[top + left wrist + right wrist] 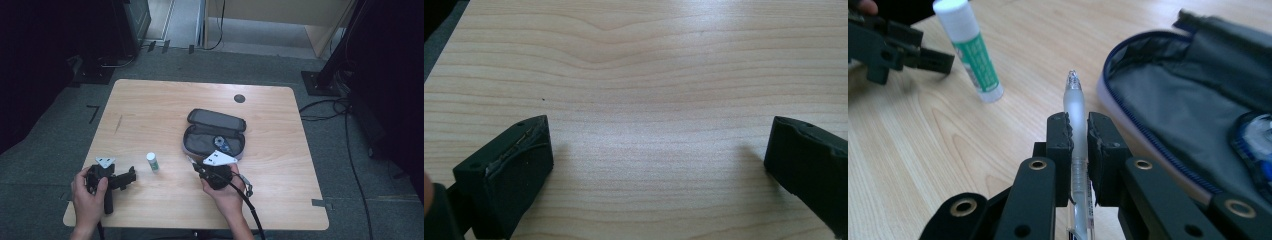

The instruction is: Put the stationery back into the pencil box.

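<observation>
My right gripper (1077, 131) is shut on a clear plastic pen (1074, 102), whose tip points forward between the jaws. It hovers just left of the open grey pencil case (1193, 100), which holds a blue-and-white correction tape (1258, 135). In the high view the right gripper (196, 165) sits at the near-left corner of the pencil case (215, 132). A white and green glue stick (152, 161) stands upright between the grippers. My left gripper (131, 176) rests low over bare table at the near left, jaws wide open (659, 155) with nothing between them.
The wooden table (150, 110) has a round black cable port (239, 98) near its far edge. Dark stands and cables line the carpet around the table. Bare wood lies across the far and left parts of the tabletop.
</observation>
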Demonstrator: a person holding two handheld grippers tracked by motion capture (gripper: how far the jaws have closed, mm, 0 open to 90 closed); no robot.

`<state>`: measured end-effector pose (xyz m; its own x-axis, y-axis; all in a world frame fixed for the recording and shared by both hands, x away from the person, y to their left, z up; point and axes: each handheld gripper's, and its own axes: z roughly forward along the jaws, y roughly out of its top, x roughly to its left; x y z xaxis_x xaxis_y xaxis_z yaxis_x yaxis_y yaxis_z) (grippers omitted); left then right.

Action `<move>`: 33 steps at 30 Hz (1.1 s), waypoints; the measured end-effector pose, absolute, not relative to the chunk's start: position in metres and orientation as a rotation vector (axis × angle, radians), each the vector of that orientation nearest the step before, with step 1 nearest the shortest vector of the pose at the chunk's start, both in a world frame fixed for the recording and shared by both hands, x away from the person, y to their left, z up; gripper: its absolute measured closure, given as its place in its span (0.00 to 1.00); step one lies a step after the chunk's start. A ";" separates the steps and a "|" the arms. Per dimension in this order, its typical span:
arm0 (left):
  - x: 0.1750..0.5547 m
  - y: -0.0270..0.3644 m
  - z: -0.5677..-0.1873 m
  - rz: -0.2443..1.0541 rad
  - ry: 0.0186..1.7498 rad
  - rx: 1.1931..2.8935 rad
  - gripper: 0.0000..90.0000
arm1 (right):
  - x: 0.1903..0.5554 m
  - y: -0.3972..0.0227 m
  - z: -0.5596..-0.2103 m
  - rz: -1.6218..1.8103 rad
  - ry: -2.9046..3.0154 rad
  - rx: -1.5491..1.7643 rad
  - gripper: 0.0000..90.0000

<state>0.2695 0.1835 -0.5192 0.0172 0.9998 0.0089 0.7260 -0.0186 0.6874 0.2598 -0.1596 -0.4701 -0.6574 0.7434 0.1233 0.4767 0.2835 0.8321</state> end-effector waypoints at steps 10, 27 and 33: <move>0.269 0.183 -0.519 0.710 1.760 1.797 0.00 | 0.274 -0.179 -0.442 1.289 2.238 1.075 0.90; 0.269 0.184 -0.519 0.710 1.761 1.799 0.00 | 0.332 -0.188 -0.434 1.225 2.304 0.952 0.90; 0.269 0.184 -0.519 0.709 1.760 1.799 0.00 | 0.352 -0.183 -0.443 1.209 2.345 0.882 0.90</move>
